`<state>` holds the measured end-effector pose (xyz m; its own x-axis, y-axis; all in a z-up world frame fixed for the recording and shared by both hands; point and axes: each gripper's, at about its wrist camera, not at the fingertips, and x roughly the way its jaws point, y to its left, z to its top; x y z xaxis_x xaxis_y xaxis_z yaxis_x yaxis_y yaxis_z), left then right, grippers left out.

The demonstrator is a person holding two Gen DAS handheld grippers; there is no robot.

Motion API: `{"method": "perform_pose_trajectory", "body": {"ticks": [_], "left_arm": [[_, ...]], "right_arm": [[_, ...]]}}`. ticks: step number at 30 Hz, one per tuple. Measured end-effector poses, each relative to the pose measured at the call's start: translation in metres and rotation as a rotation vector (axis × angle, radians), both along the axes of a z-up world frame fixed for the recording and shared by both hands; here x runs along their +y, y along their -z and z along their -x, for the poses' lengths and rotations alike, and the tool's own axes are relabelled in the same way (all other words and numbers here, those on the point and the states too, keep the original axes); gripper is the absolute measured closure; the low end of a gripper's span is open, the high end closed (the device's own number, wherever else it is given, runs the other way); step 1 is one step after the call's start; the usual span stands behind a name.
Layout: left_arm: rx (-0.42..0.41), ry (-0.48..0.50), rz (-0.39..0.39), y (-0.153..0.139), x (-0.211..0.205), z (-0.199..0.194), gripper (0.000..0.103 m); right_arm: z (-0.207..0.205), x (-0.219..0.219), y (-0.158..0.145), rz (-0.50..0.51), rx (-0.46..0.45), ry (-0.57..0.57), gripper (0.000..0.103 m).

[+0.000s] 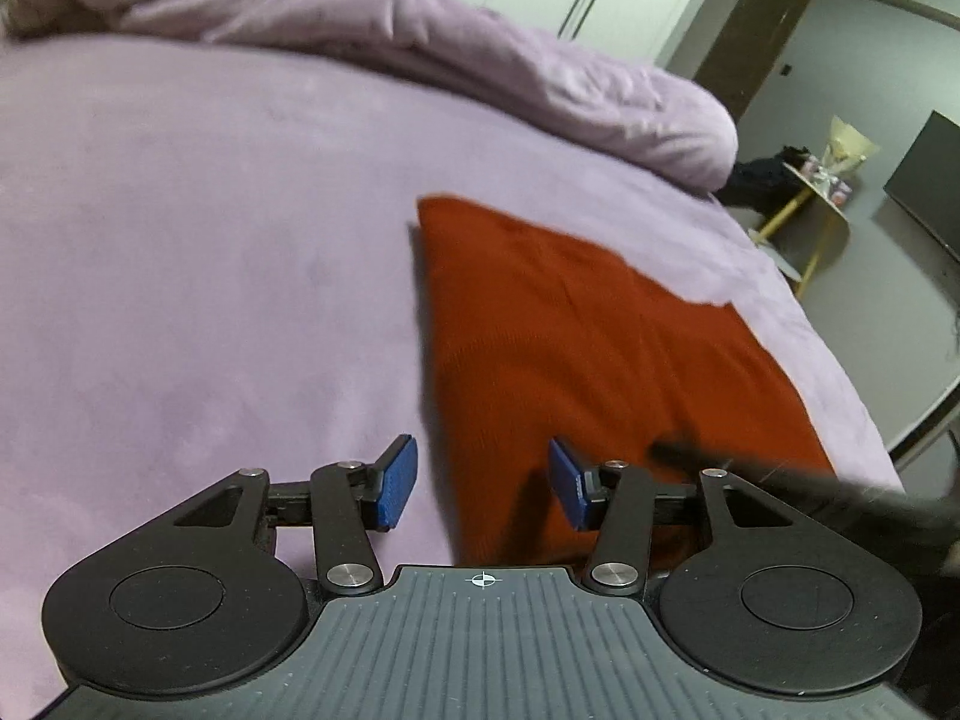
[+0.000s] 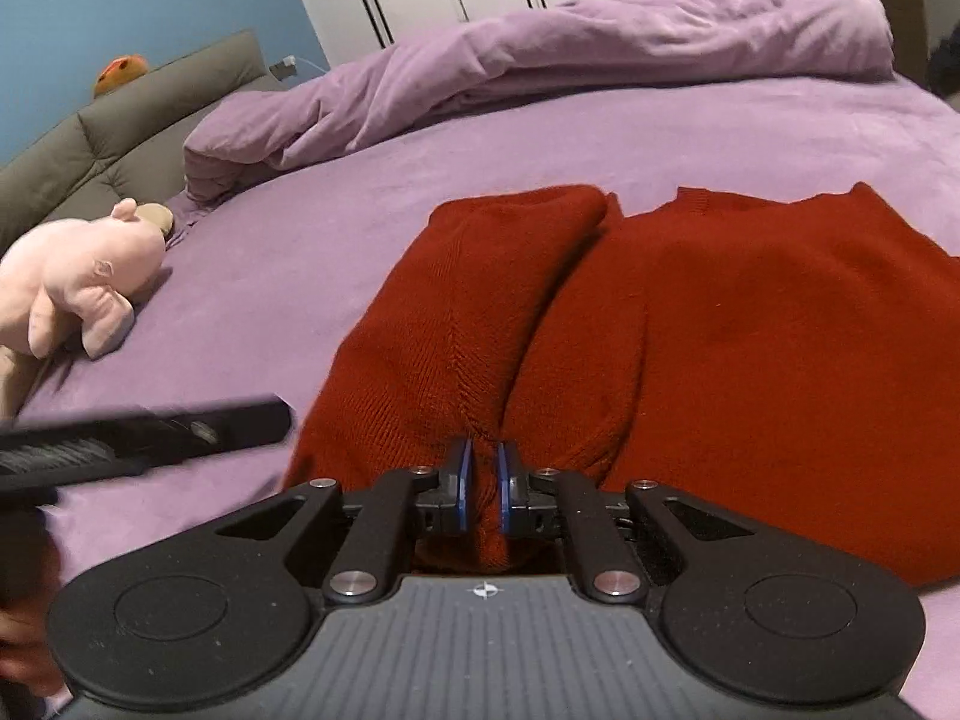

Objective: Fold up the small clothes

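A red knitted garment (image 2: 690, 324) lies on the purple sheet of the bed (image 2: 300, 276), close to the bed's near edge and, in the left wrist view, toward the side edge that borders the room floor. One part is folded lengthwise over the body, forming a raised ridge. The right hand-held gripper (image 2: 482, 480) has its blue pads pressed together on a pinch of this folded knit at the garment's near hem. The left hand-held gripper (image 1: 483, 483) has its jaws spread apart, straddling the garment's (image 1: 576, 330) left border without holding it. A bunched purple duvet (image 2: 570, 42) lies along the far side of the bed. A pink plush toy (image 2: 78, 282) rests near the headboard end.
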<state>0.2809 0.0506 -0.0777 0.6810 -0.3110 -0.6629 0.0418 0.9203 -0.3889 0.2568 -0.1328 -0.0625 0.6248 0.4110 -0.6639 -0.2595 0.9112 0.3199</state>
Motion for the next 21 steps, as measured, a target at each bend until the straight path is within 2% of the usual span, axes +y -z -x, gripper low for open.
{"method": "perform_pose_trajectory", "body": {"ticks": [1,3,4,5,6,10,12,15,17,19,21], "left_arm": [[0.016,0.002,0.006,0.004,-0.001,-0.003,0.051],[0.038,0.008,0.023,0.012,-0.001,-0.005,0.051],[0.046,0.0,0.028,0.013,-0.001,-0.006,0.051],[0.045,-0.004,0.038,0.015,-0.001,-0.005,0.051],[0.044,-0.006,0.045,0.015,0.0,-0.004,0.051],[0.036,0.01,0.01,0.014,-0.004,0.0,0.051],[0.032,0.019,-0.009,0.012,-0.006,0.002,0.051],[0.03,0.021,-0.023,0.011,-0.009,0.004,0.051],[0.019,0.021,-0.037,0.008,-0.012,0.01,0.051],[-0.014,0.013,-0.04,0.003,-0.016,0.02,0.05],[-0.026,0.032,-0.028,-0.001,-0.021,0.027,0.048]], "right_arm": [[0.001,-0.007,-0.008,-0.031,-0.022,0.019,0.095],[0.003,-0.022,-0.018,-0.067,-0.069,0.077,0.082],[-0.003,-0.031,-0.02,-0.076,-0.061,0.118,0.065],[-0.009,-0.039,-0.018,-0.095,-0.037,0.153,0.055],[-0.019,-0.048,-0.015,-0.133,-0.005,0.173,0.054],[-0.057,-0.067,0.014,-0.404,0.2,0.184,0.053],[-0.069,-0.062,0.017,-0.453,0.215,0.184,0.053],[-0.076,-0.038,0.012,-0.373,0.176,0.153,0.057],[-0.077,-0.023,0.008,-0.298,0.141,0.125,0.076],[-0.081,-0.008,-0.001,-0.223,0.106,0.096,0.084],[-0.078,0.001,-0.006,-0.115,0.058,0.076,0.086]]}}
